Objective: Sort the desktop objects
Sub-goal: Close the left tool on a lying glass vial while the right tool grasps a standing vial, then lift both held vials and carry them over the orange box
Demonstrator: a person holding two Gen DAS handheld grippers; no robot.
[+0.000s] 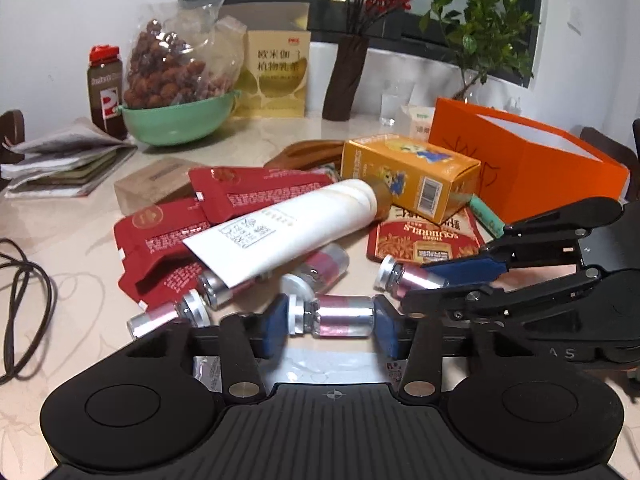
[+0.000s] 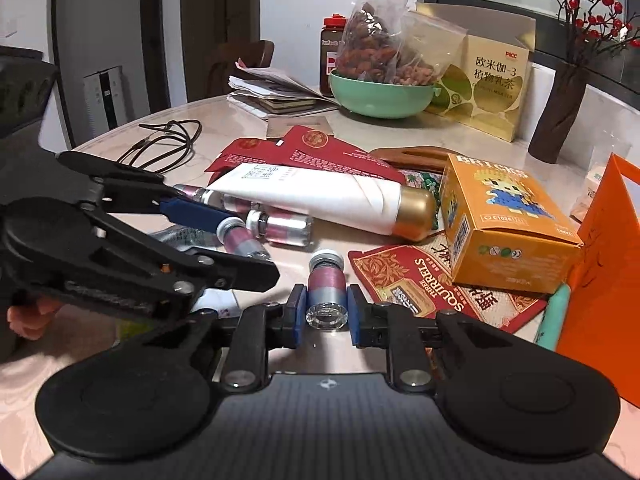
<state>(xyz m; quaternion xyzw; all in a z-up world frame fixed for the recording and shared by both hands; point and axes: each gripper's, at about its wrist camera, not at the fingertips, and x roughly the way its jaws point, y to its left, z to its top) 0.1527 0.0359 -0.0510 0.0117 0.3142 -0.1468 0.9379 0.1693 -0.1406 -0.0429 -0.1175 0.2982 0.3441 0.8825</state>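
Counting five vials (image 1: 340,316), two grippers (image 1: 332,320)

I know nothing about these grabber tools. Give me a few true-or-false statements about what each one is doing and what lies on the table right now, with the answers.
1. The left gripper has a small vial lying crosswise between its pads. True.
2. The right gripper is empty. False: another vial sits between its pads, with its glass bottom towards the camera.
3. The white tube has a gold cap. True.
4. The orange box has its lid shut. False: its top is open and the white inside shows.
5. The green bowl holds a clear bag of brown snacks. True.
6. The yellow carton stands inside the orange box. False: it lies on the table beside the box.
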